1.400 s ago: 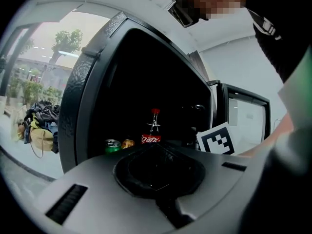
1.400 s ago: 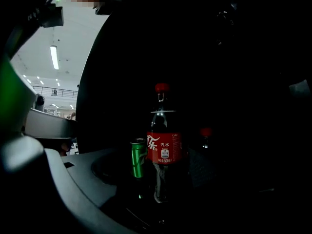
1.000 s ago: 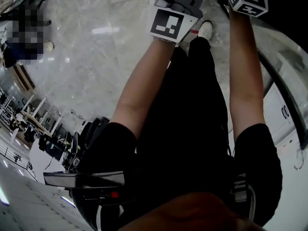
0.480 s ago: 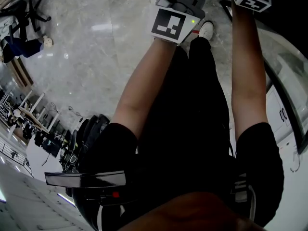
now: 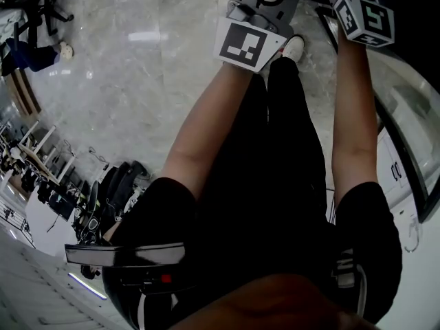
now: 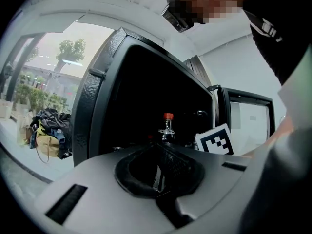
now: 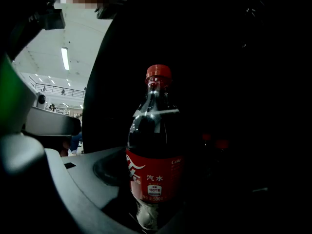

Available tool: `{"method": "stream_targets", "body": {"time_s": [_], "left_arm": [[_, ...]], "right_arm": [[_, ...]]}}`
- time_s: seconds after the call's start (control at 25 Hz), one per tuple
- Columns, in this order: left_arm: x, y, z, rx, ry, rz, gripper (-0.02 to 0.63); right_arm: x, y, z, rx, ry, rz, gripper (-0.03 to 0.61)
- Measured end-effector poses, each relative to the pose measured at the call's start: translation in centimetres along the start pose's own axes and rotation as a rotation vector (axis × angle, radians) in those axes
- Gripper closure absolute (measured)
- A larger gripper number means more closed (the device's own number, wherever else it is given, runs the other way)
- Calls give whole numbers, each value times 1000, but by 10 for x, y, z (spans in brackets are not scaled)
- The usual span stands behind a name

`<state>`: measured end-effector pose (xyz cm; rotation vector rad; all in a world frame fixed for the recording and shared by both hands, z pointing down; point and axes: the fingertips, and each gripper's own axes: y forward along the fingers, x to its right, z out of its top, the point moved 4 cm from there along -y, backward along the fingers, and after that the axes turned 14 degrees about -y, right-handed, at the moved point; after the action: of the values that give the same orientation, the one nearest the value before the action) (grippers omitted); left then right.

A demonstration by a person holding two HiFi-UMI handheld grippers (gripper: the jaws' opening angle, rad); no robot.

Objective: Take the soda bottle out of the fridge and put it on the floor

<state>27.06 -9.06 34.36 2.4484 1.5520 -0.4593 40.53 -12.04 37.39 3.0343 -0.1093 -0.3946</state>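
The soda bottle (image 7: 155,165), dark cola with a red cap and red label, stands upright between the jaws of my right gripper (image 7: 151,213), which is shut on its lower body. It sits in front of the dark fridge (image 7: 234,82) opening. From the left gripper view the bottle's neck and cap (image 6: 167,126) show against the black fridge interior (image 6: 141,91), beside the right gripper's marker cube (image 6: 215,140). My left gripper (image 6: 157,173) holds nothing, its jaws together. In the head view both marker cubes, left (image 5: 249,43) and right (image 5: 365,19), are at arm's length near the top.
More red-capped bottles (image 7: 214,143) stand deeper in the fridge. The fridge's white body and black edge (image 5: 399,157) run down the right. Grey marble floor (image 5: 137,81) spreads left, with a black bag (image 5: 113,191), desks and chairs (image 5: 27,163). My white shoe (image 5: 294,45) is below the grippers.
Both marker cubes have shifted slightly lower and to the right in the head view. The floor at left has slid a little with the head's turn.
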Motion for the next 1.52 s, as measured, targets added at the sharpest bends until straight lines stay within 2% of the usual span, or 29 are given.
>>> {"method": "stream_targets", "body": {"time_s": [0.12,0.36,0.6,0.88,1.04,1.28,1.4,1.52], "left_arm": [[-4,-13,3,3,-14,15,618],[-2,-47,4,-13,11,7,618],[-9,-86,-5,2,-36,4,618],[-67,-152,-35,-2,-75,126,618],[-108,-189,-66,-4,-102,228,618],[-177,-224,-132,-19,-139,377,618],[-215,-237,-173,-24,-154,452,618],[-248,-246,-227,-66,-153,486,618]], "right_arm": [[-17,-11,12,10,-6,45,259],[-61,-42,24,1,-19,138,259],[-107,-62,32,25,12,240,259],[-193,-48,13,35,39,391,259],[-247,-29,-24,8,51,488,259],[-319,16,-103,-36,28,620,259],[-357,35,-153,-63,14,692,259],[-392,47,-217,-111,4,742,259]]}}
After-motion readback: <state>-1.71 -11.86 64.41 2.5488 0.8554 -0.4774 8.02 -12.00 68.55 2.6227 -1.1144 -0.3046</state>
